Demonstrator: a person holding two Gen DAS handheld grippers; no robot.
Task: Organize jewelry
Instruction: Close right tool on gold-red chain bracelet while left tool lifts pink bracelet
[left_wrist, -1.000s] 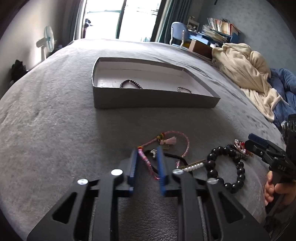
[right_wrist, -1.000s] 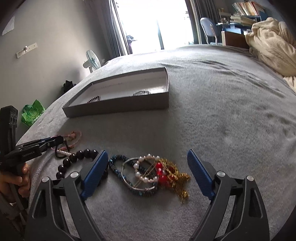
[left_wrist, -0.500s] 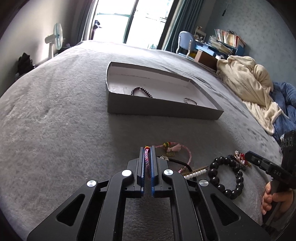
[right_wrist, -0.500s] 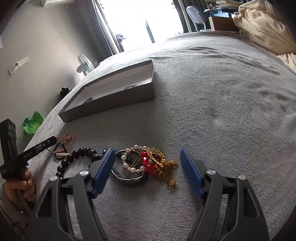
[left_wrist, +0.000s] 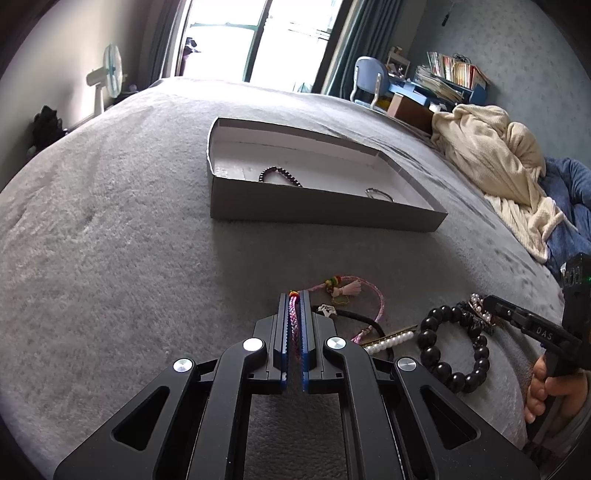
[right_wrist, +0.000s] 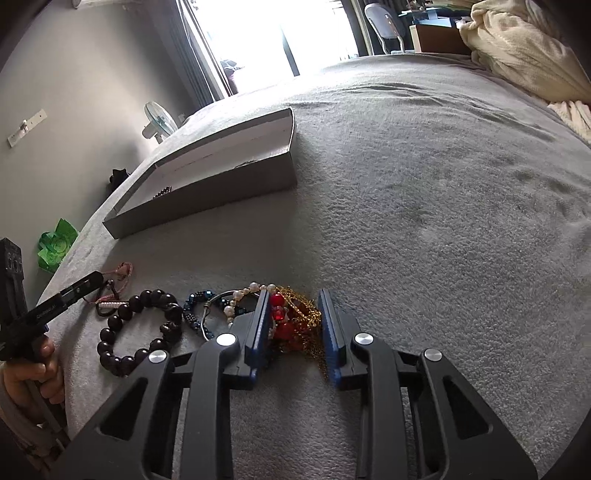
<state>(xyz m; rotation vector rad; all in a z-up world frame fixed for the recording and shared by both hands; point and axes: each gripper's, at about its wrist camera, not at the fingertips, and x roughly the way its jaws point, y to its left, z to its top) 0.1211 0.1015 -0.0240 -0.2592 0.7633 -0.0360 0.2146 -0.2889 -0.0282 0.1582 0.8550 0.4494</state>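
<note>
My left gripper is shut on a pink braided bracelet whose loop with a tassel lies on the grey bed. A black bead bracelet, a pearl bar and a black cord lie to its right. My right gripper is partly closed around a red bead and gold chain piece, with a gap still showing at the jaws. A pearl bracelet, blue bead bracelet and the black bead bracelet lie to its left.
A shallow grey box with white inside stands farther up the bed, holding a dark bead bracelet and a thin bangle. It also shows in the right wrist view. A cream blanket is heaped at the right.
My left gripper closed on the pink braided bracelet about half a second ago and still holds it. My right gripper has moved down over the red and gold piece and its jaws have narrowed around it.
</note>
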